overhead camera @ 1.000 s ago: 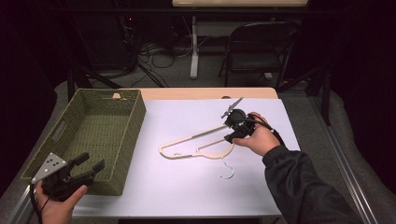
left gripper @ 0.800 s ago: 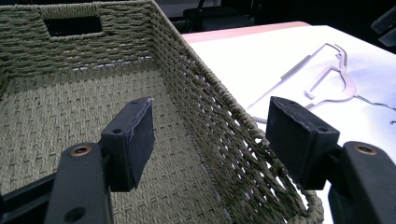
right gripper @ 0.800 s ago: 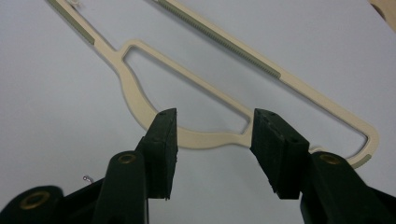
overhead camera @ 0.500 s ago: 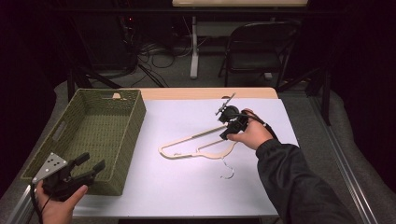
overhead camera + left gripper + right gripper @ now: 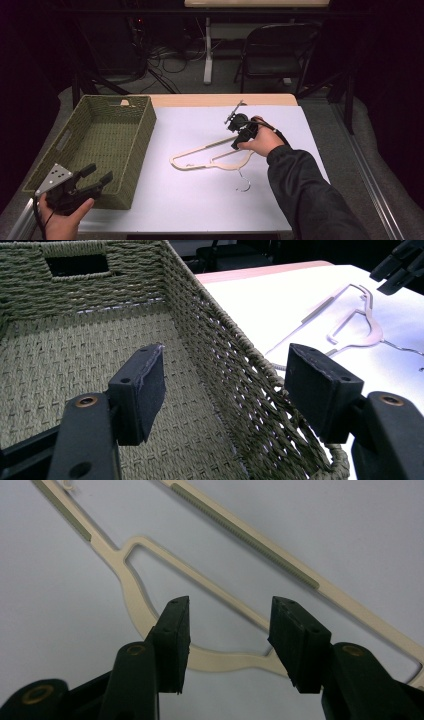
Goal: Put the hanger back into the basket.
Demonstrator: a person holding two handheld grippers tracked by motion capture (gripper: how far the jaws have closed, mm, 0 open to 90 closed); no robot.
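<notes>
A cream plastic hanger (image 5: pixel 200 150) with a metal hook (image 5: pixel 243 182) lies flat on the white table sheet. My right gripper (image 5: pixel 238 144) points down at the hanger's neck end. In the right gripper view the right gripper (image 5: pixel 230 615) is open, and the hanger (image 5: pixel 240 540) lies just below with its curved neck under the gap between the jaws; the pads are not pressing on it. My left gripper (image 5: pixel 97 175) is held open at the near left corner of the green woven basket (image 5: pixel 145 135). In its own view the left gripper (image 5: pixel 225 375) frames the basket wall (image 5: pixel 210 340) with nothing gripped.
The basket stands on the table's left side with nothing seen inside it. A wooden table edge (image 5: pixel 225 100) shows beyond the sheet. A dark folding chair (image 5: pixel 280 55) and floor cables (image 5: pixel 165 55) lie behind the table.
My right hand has shifted a little to the left and lower over the hanger. The left hand and its gripper have stayed where they were.
</notes>
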